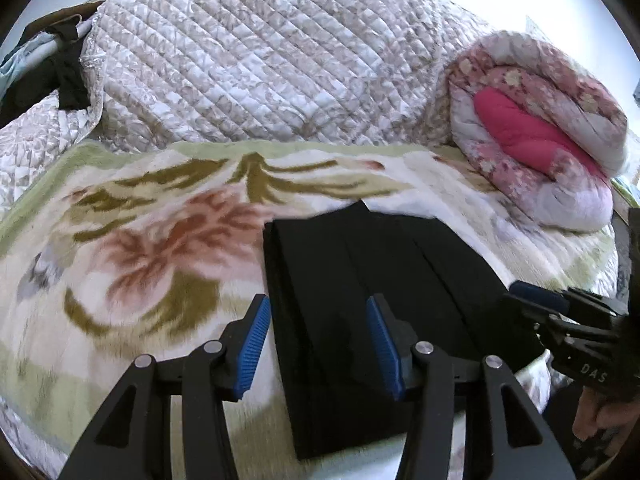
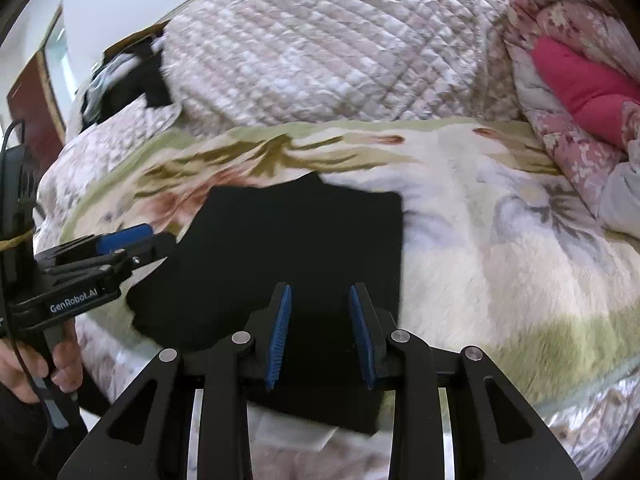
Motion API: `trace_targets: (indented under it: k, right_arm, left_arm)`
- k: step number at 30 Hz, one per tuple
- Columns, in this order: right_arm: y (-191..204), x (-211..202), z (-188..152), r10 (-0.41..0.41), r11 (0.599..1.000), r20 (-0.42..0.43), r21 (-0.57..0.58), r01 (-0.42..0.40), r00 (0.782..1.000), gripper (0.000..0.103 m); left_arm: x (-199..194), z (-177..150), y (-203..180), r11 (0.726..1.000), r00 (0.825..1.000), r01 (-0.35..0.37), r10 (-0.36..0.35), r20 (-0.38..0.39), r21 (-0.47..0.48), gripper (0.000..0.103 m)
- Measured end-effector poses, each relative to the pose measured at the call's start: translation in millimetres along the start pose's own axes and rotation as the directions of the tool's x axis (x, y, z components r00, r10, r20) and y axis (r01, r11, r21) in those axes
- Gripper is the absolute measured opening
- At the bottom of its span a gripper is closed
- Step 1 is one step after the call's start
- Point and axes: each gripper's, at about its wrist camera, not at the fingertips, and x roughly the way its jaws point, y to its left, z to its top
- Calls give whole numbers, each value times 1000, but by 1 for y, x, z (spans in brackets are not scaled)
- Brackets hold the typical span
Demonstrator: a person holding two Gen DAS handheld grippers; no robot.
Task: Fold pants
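Black pants [image 1: 400, 264] lie folded into a flat oblong on a floral blanket [image 1: 160, 240], with several lengthwise layers showing. My left gripper [image 1: 318, 300] hovers open over the pants' near left part, its left pad by their left edge. Neither pad presses on the cloth. In the right wrist view the pants [image 2: 300, 232] are a dark slab, and my right gripper [image 2: 319, 292] stands open above their near edge, gripping nothing. Each view also shows the other hand's tool: the right gripper [image 1: 536, 296] at the pants' right side, the left gripper [image 2: 120, 240] at their left.
A quilted cover [image 1: 260, 60] is heaped behind the blanket. A rolled pink floral duvet [image 1: 540, 120] lies at the back right. Dark clothes [image 1: 68, 76] hang at the far left. A person's hand [image 2: 24, 372] holds the left tool's handle.
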Motion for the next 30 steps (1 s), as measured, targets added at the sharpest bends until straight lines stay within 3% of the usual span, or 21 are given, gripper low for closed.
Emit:
trace_targets:
  k: [3, 11, 14, 17, 24, 30]
  right_arm:
    - [4, 14, -9, -8, 1000, -50, -24, 7, 999, 31]
    - [1, 10, -5, 16, 1000, -31, -23, -17, 999, 32]
    - [-18, 5, 2, 21, 998, -6, 62, -20, 1000, 46]
    - [-43, 6, 10, 30, 985, 7, 170, -31, 1000, 51]
    - [-80, 39, 16, 157, 929, -80, 350, -120, 984, 52]
    - [-87, 53, 21, 255, 889, -63, 407, -208, 965, 52]
  left_arm:
    - [7, -16, -1, 1000, 999, 11, -11, -48, 15, 52]
    - [11, -21, 7, 999, 998, 31, -33, -56, -35, 50]
    - [10, -17, 14, 998, 998, 33, -36, -50, -52, 51]
    - [16, -10, 27, 992, 996, 61, -68, -59, -110, 51]
    - [41, 5, 43, 968, 984, 139, -159, -85, -207, 51]
    - [71, 9, 55, 926, 960, 227, -265, -94, -301, 61]
